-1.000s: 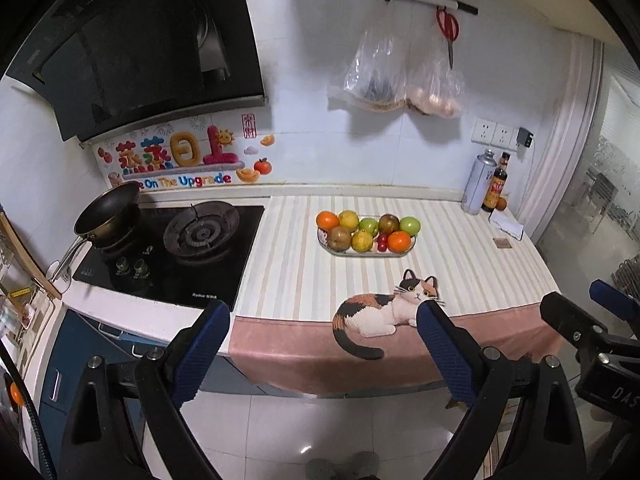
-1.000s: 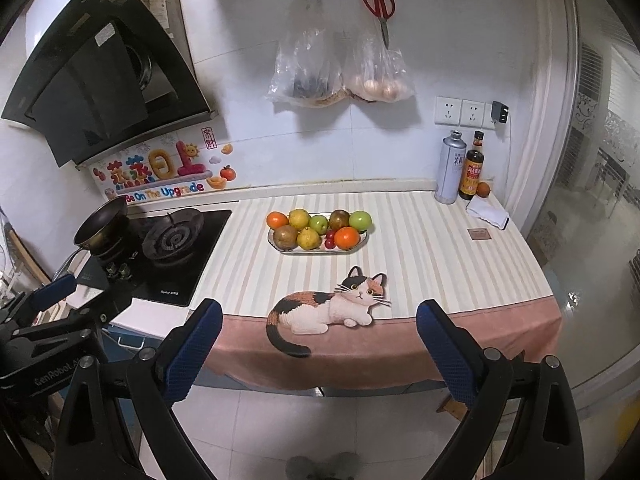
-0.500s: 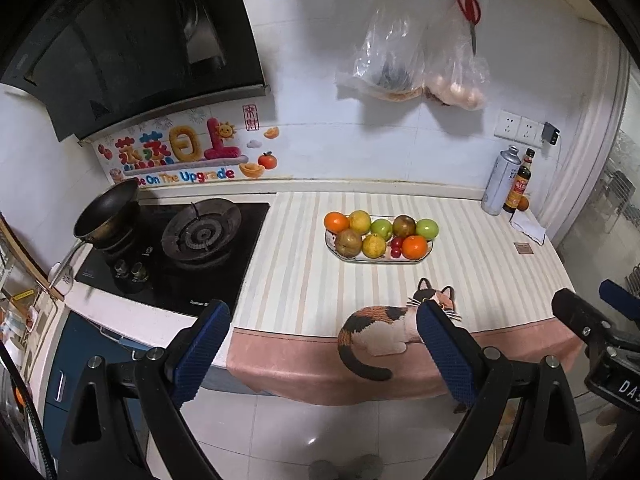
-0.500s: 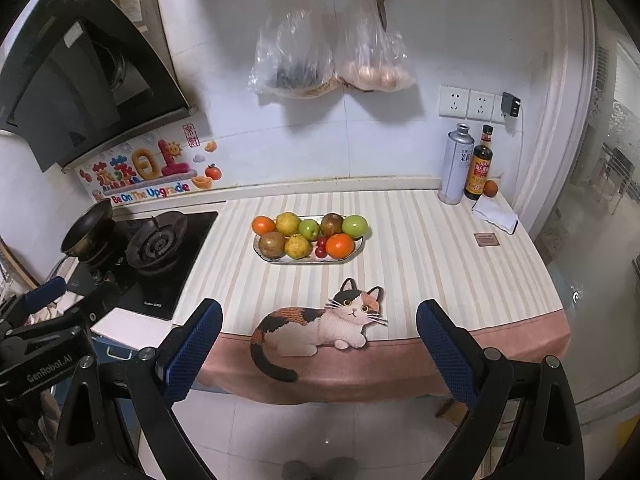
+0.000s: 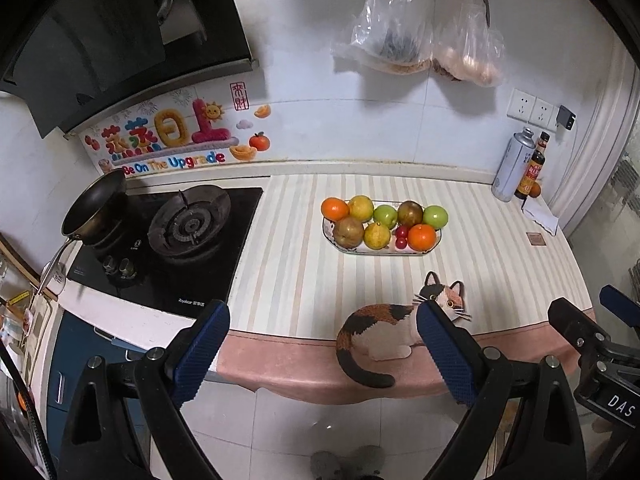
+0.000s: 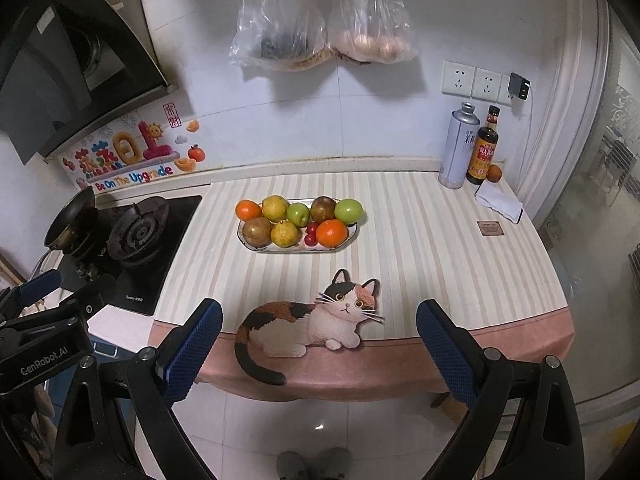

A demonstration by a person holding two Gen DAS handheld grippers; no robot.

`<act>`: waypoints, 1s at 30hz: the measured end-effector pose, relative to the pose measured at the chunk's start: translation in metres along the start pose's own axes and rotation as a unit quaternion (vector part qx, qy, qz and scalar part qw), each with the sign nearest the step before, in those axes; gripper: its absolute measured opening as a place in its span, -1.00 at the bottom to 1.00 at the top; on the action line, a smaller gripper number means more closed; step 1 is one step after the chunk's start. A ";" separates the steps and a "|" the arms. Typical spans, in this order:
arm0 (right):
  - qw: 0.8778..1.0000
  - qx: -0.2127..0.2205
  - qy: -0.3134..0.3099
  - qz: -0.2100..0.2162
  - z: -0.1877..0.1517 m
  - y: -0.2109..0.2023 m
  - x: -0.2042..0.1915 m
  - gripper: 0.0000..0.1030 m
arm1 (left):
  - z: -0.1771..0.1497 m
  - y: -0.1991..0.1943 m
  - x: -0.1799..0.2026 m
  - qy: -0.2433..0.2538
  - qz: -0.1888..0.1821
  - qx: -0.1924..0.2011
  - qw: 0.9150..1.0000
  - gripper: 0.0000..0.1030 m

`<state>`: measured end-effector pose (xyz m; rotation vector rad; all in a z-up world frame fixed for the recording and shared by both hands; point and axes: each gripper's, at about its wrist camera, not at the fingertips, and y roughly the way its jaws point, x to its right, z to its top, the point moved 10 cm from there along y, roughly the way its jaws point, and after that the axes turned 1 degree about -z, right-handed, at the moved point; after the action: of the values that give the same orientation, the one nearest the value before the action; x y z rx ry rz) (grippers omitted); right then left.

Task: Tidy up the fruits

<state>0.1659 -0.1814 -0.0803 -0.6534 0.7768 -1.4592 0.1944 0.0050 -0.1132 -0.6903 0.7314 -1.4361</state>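
Both tongs hang wide apart and hold nothing, short of the counter's near edge.

Left wrist view: the left gripper (image 5: 322,344) has its blue ribbed pads spread, touching nothing. The oval glass fruit plate (image 5: 424,252), heaped with oranges, green apples, brown and yellow fruits and 2 small red ones, lies ahead and slightly right, long axis left to right.

Right wrist view: the right gripper (image 6: 320,344) gapes empty too. Its plate lies ahead, a little left, across the striped cloth with a cat print (image 6: 420,240). Neither is clearly nearer.
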 end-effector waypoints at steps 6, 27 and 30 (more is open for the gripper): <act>1.000 -0.011 -0.004 -0.002 -0.003 0.008 -0.003 0.94 | -0.002 0.008 0.002 -0.001 -0.004 -0.011 1.000 0.86; 1.000 -0.008 -0.005 -0.001 -0.001 0.008 -0.006 0.94 | 0.002 0.007 0.002 -0.005 -0.002 -0.005 1.000 0.86; 1.000 -0.005 -0.006 -0.002 0.001 0.007 -0.006 0.94 | 0.002 0.007 0.002 -0.005 -0.002 -0.003 1.000 0.86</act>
<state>0.1710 -0.1755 -0.0851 -0.6711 0.7753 -1.4547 0.2005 0.0035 -0.1179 -0.7042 0.7275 -1.4338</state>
